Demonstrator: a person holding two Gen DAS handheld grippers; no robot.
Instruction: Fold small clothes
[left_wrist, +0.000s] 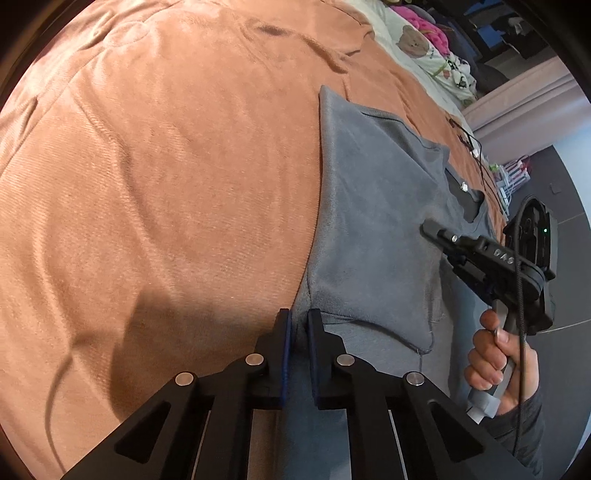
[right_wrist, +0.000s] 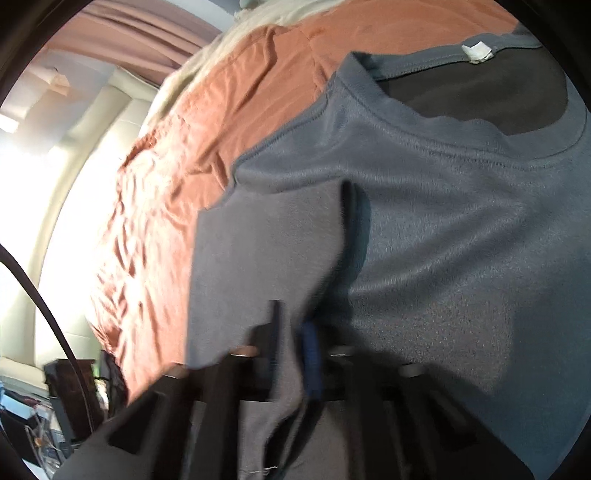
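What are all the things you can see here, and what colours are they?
shirt: one, grey, lying on the blanket, white tag at its dark neck opening.
blanket: one, orange, covering the bed.
bedding: one, cream with a bear print, beyond the blanket.
pink fabric: one, on the cream bedding.
thin cable: one, black, on the blanket past the shirt.
left tongs: black with blue pads, shut on the shirt's edge.
right tongs: black, shut on shirt cloth near the neck.
hand: one, gripping the right tongs' handle.
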